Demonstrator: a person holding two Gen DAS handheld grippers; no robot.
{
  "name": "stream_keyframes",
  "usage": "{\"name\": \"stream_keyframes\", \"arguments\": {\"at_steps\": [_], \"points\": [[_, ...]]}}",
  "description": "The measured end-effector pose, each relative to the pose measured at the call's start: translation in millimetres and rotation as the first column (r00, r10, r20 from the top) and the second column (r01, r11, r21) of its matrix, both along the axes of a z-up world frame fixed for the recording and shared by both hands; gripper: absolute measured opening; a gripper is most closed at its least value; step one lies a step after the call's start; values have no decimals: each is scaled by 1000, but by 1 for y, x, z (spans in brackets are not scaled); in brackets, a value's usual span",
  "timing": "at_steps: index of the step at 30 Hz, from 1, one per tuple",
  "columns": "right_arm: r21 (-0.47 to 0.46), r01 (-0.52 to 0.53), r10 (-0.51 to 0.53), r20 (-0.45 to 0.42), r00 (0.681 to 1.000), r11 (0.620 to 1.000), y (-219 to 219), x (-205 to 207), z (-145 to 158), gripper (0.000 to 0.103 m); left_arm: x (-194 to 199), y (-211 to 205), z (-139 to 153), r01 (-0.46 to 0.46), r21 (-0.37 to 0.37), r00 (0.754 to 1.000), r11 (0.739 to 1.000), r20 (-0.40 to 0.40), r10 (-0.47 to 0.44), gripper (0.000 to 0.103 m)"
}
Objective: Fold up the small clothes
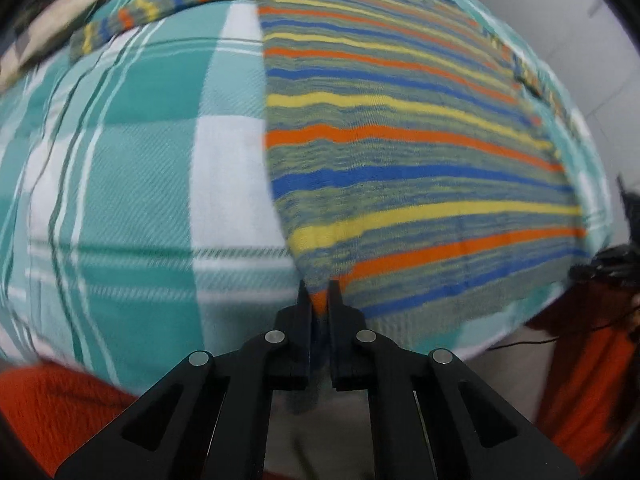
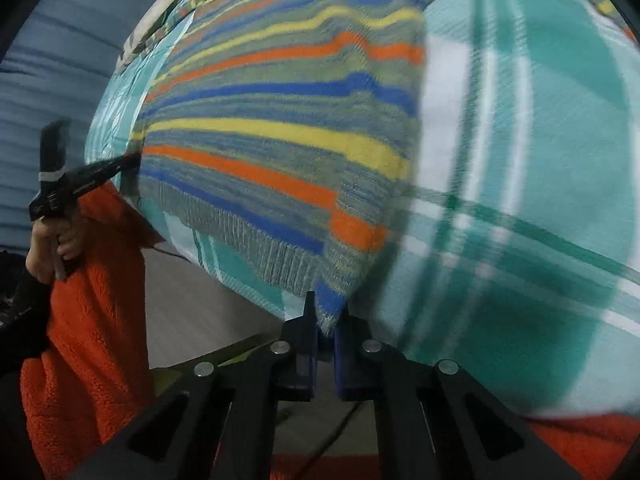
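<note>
A small striped knit sweater (image 1: pixel 400 140) in orange, blue, yellow and grey-green lies flat on a teal and white plaid cloth (image 1: pixel 140 160). One sleeve (image 1: pixel 160 4) stretches away at the far left. My left gripper (image 1: pixel 319 290) is shut on the sweater's near left bottom corner. In the right wrist view the same sweater (image 2: pixel 280 120) fills the middle, its ribbed hem (image 2: pixel 256 248) toward me. My right gripper (image 2: pixel 326 308) is shut on the near right bottom corner, which bunches up between its pads. The left gripper (image 2: pixel 120 166) shows at the far left, held by a hand (image 2: pixel 48 244).
The plaid cloth (image 2: pixel 520 200) covers a raised surface whose near edge drops to a grey floor (image 2: pixel 200 300). An orange fleece garment (image 2: pixel 88 320) on the person shows at the bottom and sides. Blue bedding (image 2: pixel 52 60) lies beyond at left; a pale wall (image 1: pixel 560 12) at right.
</note>
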State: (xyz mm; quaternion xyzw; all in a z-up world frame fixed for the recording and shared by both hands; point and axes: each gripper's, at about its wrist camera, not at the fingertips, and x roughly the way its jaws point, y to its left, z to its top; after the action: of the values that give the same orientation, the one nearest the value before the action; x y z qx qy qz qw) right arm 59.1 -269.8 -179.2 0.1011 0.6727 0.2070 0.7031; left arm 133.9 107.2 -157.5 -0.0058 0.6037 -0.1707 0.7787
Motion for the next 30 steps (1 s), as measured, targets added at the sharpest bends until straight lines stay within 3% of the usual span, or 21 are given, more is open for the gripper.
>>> {"name": "stream_keyframes", "arguments": {"at_steps": [4, 8, 11, 14, 16, 18, 23, 27, 30], "points": [[-28, 23, -23, 13, 1000, 999, -16, -9, 22, 6, -4, 12, 1, -29, -28, 998, 999, -49, 28, 4], [-100, 31, -33, -26, 999, 995, -14, -8, 2, 6, 0, -9, -24, -5, 95, 996, 995, -85, 13, 4], [-131, 35, -41, -47, 998, 991, -8, -5, -10, 6, 0, -17, -24, 2, 135, 998, 991, -70, 8, 6], [-148, 39, -45, -37, 998, 988, -8, -7, -8, 7, -4, -23, -20, 5, 159, 999, 987, -43, 2, 23], [-154, 58, -65, -40, 997, 986, -11, -9, -6, 28, -12, -18, -9, -23, 194, 1000, 981, -4, 24, 61], [-156, 93, -100, -35, 994, 983, -21, -14, 2, 44, -19, -16, 11, -63, 199, 995, 978, 88, 46, 72], [-226, 198, -160, 175, 972, 954, -46, -12, 55, 45, -17, -27, 58, -125, 163, 959, 979, 273, 77, 89], [-214, 297, -198, 389, 900, 931, -48, 12, 90, 52, 1, -34, 66, -134, 106, 944, 985, 315, 94, 94], [-164, 313, -193, 504, 842, 935, -21, 31, 90, 52, 15, -57, 65, -126, 67, 937, 990, 335, 96, 94]]}}
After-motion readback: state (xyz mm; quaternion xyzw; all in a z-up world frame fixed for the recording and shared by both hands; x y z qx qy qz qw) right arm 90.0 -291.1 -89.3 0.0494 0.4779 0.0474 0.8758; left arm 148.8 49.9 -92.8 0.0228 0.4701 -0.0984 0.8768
